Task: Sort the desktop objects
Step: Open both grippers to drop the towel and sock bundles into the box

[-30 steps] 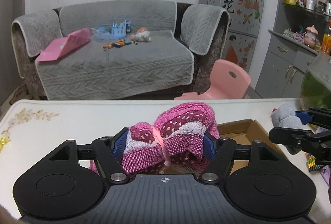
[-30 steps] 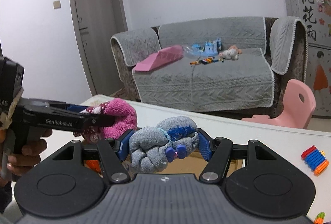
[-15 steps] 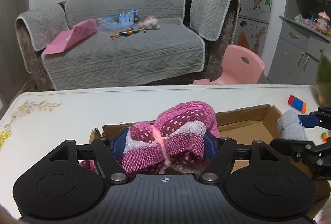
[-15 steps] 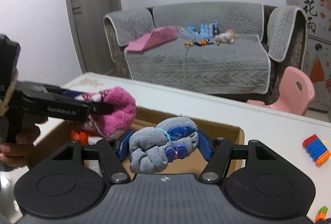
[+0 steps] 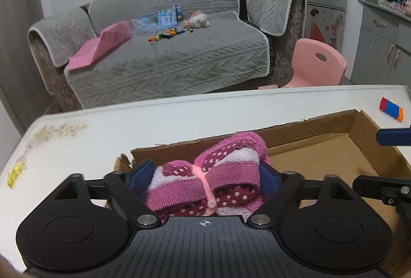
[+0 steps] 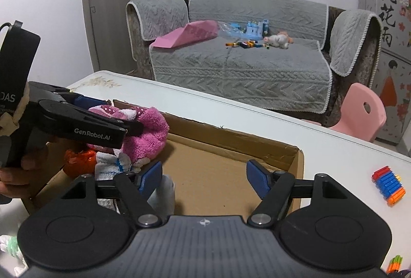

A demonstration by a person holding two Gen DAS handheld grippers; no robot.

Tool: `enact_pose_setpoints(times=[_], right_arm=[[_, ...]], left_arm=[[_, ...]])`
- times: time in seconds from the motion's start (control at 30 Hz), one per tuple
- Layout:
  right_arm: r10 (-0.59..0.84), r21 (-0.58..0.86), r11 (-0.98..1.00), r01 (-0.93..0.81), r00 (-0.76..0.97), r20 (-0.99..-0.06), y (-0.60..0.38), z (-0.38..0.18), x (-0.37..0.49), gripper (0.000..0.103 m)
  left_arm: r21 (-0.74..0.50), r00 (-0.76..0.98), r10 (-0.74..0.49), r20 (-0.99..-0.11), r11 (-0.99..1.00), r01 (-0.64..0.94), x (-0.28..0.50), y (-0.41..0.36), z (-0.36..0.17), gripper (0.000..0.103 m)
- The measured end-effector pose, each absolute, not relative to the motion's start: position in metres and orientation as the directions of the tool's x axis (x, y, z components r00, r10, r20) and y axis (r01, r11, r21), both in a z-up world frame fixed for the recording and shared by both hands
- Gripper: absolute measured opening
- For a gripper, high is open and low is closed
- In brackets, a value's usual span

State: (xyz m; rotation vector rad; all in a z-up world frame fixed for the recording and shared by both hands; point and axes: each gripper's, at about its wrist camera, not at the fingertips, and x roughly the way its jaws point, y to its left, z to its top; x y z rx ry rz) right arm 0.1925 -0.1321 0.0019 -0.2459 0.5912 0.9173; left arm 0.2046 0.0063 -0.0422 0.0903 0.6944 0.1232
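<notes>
1. Two grippers over one cardboard box (image 6: 231,147) on a white table (image 5: 108,131); the near box wall is hidden behind the gripper bodies in both views.
2. Left gripper (image 5: 205,175): jaws opening, pink socks (image 5: 213,175) between the blue pads. Whether the pads still press the bundle cannot be told; its underside is hidden by the gripper body.
3. Pink socks in the right wrist view (image 6: 146,131): at the left end of the box, partly covered by the left gripper (image 6: 128,127).
4. Right gripper (image 6: 204,175): jaws opening, released, nothing between them; bare box floor shows in the gap.
5. Grey socks: not made out. A pale blurred shape (image 6: 164,190) lies just behind the right gripper's left pad; identity unclear.
6. Box contents under the pink socks: an orange item (image 6: 77,160) and a white cloth with blue stripes (image 6: 110,165), both partly hidden.
7. A hand (image 6: 15,170) on the left gripper's handle, cut off at the frame edge.
8. Block stack (image 6: 388,185) on the table, right of the box, apart from it.
9. Background: grey sofa (image 5: 167,57), pink chair (image 5: 316,65).
</notes>
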Motion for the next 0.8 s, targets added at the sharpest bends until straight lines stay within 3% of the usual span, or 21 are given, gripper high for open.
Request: enact_pose_setpoints(times=[0.1, 0.4, 0.63, 0.8], right_arm=[[0.675, 0.043, 0.589, -0.807, 0.462, -0.575, -0.132, 0.002, 0.192, 0.074], [0.682, 0.046, 0.58, -0.814, 0.453, -0.574, -0.132, 0.0, 0.19, 0.08], [0.692, 0.054, 0.586, -0.808, 0.466, -0.551, -0.143, 0.01, 0.183, 0.09], [0.708, 0.045, 0.58, -0.813, 0.477, -0.52, -0.158, 0.023, 0.171, 0.095]], left_arm=[[0.161, 0.767, 0.174, -0.617, 0.983, -0.094, 0.203, 0.003, -0.041, 0.102], [0.195, 0.766, 0.172, -0.619, 0.979, -0.062, 0.202, -0.005, -0.043, 0.103], [0.229, 0.763, 0.17, -0.624, 0.973, -0.03, 0.19, -0.009, -0.031, 0.103], [0.276, 0.791, 0.183, -0.583, 0.961, -0.019, 0.165, -0.013, -0.014, 0.103]])
